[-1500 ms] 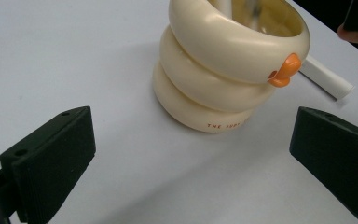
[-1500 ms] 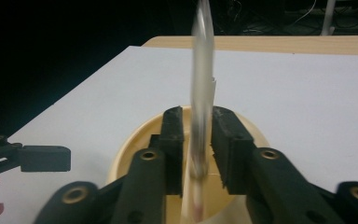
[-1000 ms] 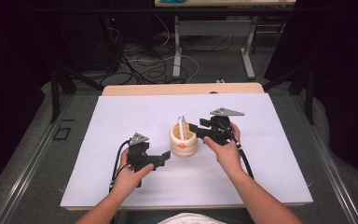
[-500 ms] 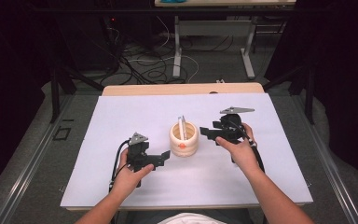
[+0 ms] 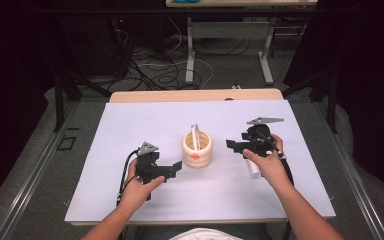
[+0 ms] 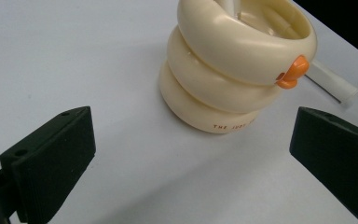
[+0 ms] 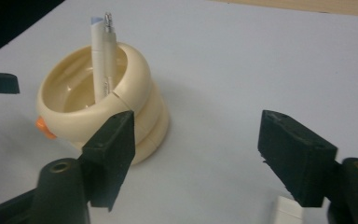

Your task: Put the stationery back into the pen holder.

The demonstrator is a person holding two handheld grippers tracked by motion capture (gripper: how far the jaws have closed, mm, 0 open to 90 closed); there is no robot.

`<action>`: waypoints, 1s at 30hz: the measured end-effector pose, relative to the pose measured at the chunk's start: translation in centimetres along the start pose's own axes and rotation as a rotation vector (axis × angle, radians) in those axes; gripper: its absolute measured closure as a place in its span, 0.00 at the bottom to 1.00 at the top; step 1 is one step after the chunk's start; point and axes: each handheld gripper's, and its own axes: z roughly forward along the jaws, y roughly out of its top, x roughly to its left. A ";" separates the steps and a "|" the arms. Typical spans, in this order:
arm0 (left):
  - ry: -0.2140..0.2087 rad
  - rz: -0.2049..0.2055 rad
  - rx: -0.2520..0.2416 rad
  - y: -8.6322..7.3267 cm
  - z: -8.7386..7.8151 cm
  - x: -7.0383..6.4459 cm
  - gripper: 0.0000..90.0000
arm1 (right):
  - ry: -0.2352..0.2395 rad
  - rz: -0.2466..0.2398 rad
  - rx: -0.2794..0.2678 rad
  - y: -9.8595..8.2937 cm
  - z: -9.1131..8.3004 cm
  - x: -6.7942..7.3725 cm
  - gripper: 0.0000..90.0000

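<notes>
Item: cream plastic holder of three stacked rounded rings with a small orange beak-like knob [image 5: 197, 149], standing upright at the middle of the white worktop [image 5: 130, 125]; the knob faces the person's side. Contents: one white pen-like stick with a clear tip [image 5: 195, 136], leaning against the inner rim, its tip above the rim. Second item: white tube [image 5: 254, 169] lying flat on the worktop, right of the holder, just beside the right hand [image 5: 267, 165] and partly hidden by it. Left tool [image 5: 176, 167]: held low near the worktop, just left of and nearer the person than the holder, jaws apart, nothing between them, aimed at the holder's base. Right tool [image 5: 231, 145]: right of the holder, near it but not touching, jaws apart, empty, pointed toward the holder
</notes>
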 end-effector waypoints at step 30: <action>-0.007 -0.001 -0.004 0.1 -0.3 0.2 0.00 | -0.084 -0.001 0.164 -1.3 -1.7 -1.9 0.29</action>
